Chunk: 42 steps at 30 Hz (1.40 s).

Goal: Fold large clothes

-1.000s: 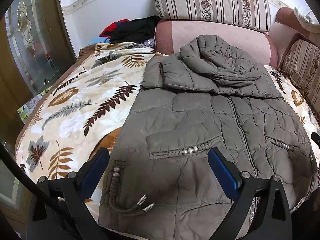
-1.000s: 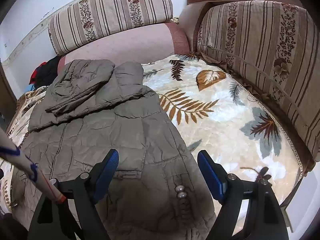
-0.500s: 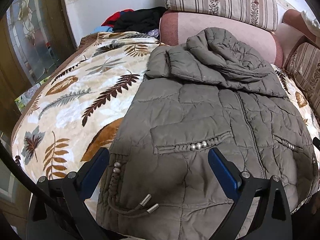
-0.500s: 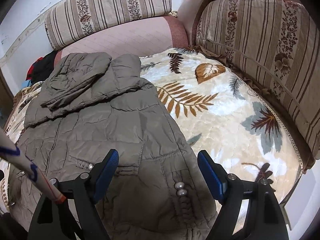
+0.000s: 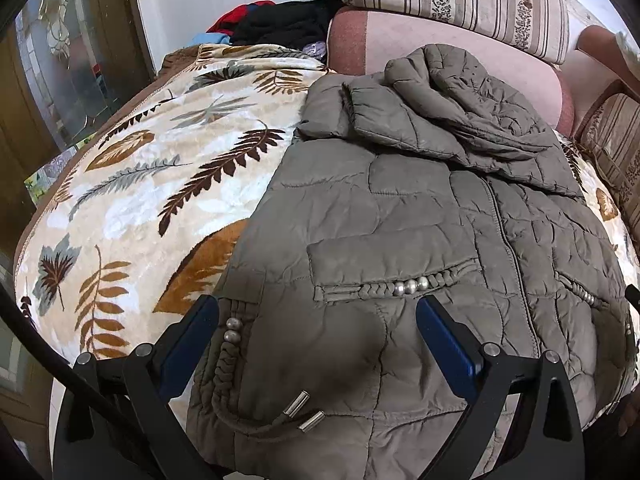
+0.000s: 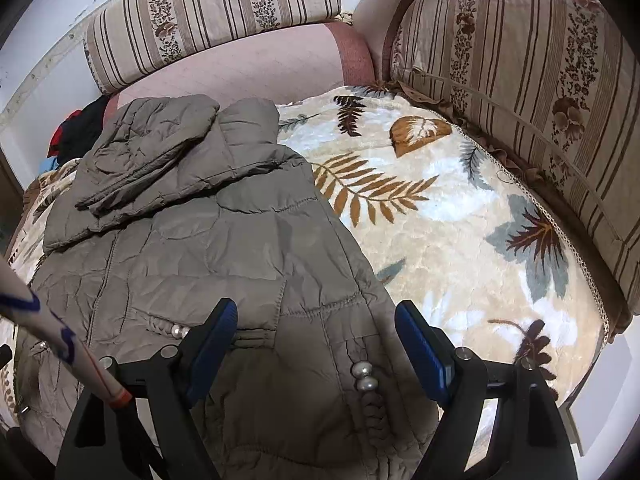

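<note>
Setting: corner sofa [image 5: 440,40] with striped floral back cushions [image 6: 216,20], seat covered by a cream leaf-print blanket [image 5: 160,184].

Left wrist view: olive quilted jacket [image 5: 400,220] spread flat on the blanket, front up, hood [image 5: 460,92] folded down over the chest, towards the backrest. Beaded pocket trim [image 5: 408,286] mid-body; drawstring with metal tips [image 5: 304,412] at the near hem. Pile of dark and red clothes [image 5: 280,20] at the far corner. Left tool [image 5: 316,332] open, empty, over the hem.

Right wrist view: right tool [image 6: 316,336] open, empty, above the jacket's right hem edge; beads [image 6: 364,376] between the fingers.
</note>
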Each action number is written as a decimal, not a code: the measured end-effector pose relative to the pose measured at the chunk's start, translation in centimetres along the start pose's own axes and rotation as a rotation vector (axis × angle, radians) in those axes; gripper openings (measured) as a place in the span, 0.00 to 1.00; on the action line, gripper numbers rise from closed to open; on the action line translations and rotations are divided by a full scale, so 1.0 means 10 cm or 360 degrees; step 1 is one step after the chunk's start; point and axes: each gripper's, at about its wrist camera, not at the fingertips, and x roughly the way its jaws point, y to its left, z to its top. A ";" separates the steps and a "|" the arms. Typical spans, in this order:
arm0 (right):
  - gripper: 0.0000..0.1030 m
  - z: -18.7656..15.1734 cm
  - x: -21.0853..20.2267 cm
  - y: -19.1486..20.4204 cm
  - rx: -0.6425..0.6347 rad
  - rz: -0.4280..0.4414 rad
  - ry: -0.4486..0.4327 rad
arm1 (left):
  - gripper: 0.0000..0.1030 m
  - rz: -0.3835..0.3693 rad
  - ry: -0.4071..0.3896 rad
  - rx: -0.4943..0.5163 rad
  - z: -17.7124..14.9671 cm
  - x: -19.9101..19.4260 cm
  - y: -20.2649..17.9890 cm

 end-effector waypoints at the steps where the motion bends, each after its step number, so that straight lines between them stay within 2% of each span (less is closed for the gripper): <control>1: 0.82 0.00 0.00 0.00 -0.0001 0.0000 0.0003 | 0.96 0.0000 0.0001 -0.0001 0.00 0.00 0.00; 13: 0.82 0.01 0.02 -0.04 0.0012 -0.0021 0.0025 | 0.96 0.0006 0.0020 -0.0032 0.01 0.05 0.10; 17: 0.82 0.03 0.03 -0.07 0.0007 -0.0037 0.0045 | 0.96 -0.0022 0.0020 -0.0060 0.07 0.04 0.23; 20: 0.82 0.09 0.04 -0.14 -0.0010 -0.0043 0.0063 | 0.96 -0.0101 0.0016 -0.0170 0.18 0.03 0.51; 24: 0.82 0.17 0.15 -0.29 0.0025 0.0008 0.0150 | 0.96 -0.0252 0.0047 -0.0414 0.37 0.10 1.04; 27: 0.82 0.22 0.27 -0.42 0.0080 0.0077 0.0242 | 0.96 -0.0315 0.0085 -0.0456 0.44 0.26 1.27; 29: 0.82 0.23 0.35 -0.49 0.0117 0.0132 0.0287 | 0.96 -0.0345 0.0130 -0.0450 0.44 0.38 1.32; 36: 0.82 0.21 0.56 -0.69 0.0267 0.0252 0.0367 | 0.95 -0.0581 0.0365 -0.0523 0.30 0.90 1.36; 42: 0.83 0.21 0.73 -0.91 0.0439 0.0435 0.0414 | 0.95 -0.0857 0.0427 -0.0585 0.15 0.99 1.29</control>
